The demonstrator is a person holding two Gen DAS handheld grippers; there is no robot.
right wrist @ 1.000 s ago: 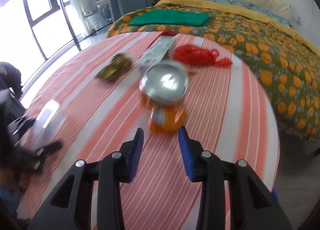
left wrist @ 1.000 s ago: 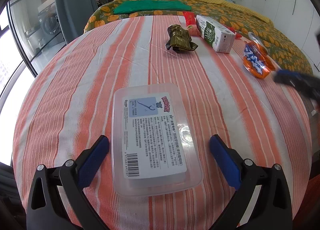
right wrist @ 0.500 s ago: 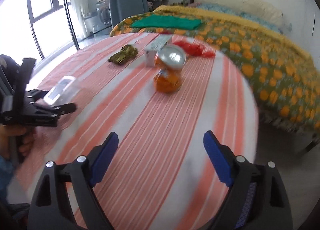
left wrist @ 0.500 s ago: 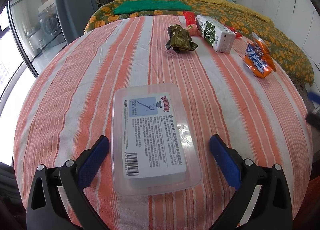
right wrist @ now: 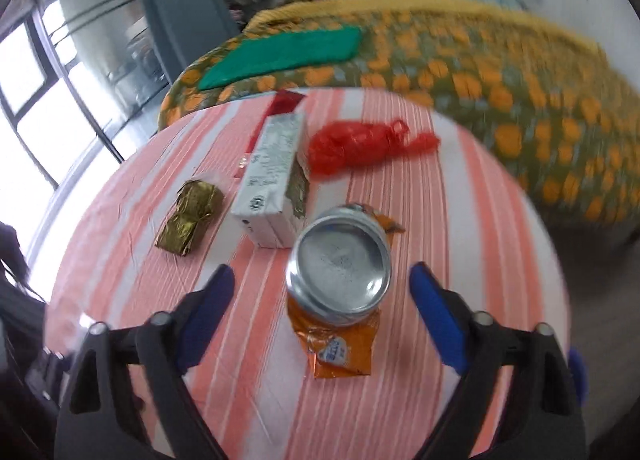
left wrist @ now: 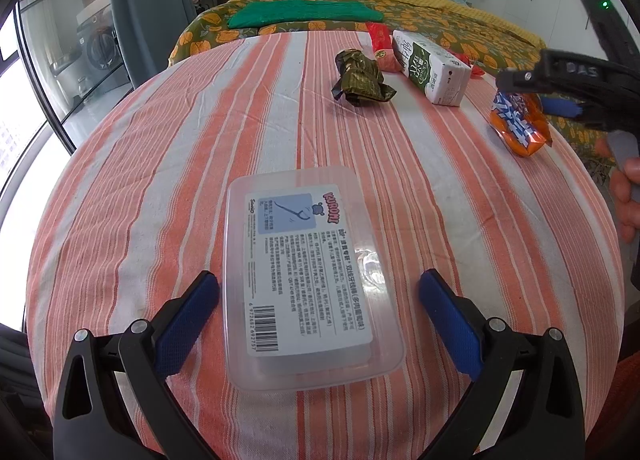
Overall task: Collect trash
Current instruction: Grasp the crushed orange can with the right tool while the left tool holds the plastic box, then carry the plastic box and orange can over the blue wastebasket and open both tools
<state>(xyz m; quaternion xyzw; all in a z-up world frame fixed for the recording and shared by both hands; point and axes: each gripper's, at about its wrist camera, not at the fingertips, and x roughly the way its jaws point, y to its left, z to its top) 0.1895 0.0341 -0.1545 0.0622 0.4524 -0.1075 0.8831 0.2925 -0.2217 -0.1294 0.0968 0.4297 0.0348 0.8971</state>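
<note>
A crushed orange can (right wrist: 340,272) lies on the striped table with its silver end toward my right gripper (right wrist: 322,302). The jaws straddle it and are closing, and the pads stand clear of it on both sides. The left wrist view shows the same can (left wrist: 520,124) under the right gripper (left wrist: 560,100) at the table's right edge. My left gripper (left wrist: 318,312) is open around a clear plastic box (left wrist: 304,272) with a printed label, touching neither side. Beyond lie a milk carton (right wrist: 272,180), a gold-green wrapper (right wrist: 190,220) and a red plastic bag (right wrist: 360,146).
The round table (left wrist: 160,180) has an orange-and-white striped cloth. Directly behind it stands a bed (left wrist: 440,24) with a floral cover and a folded green cloth (left wrist: 304,12). Glass doors and a curtain (left wrist: 152,0) are at the left. A hand (left wrist: 628,196) holds the right tool.
The right gripper, shut near the can, drew back and opened wide, then came forward so the can now sits between its jaws. The left gripper and the box have not moved.
</note>
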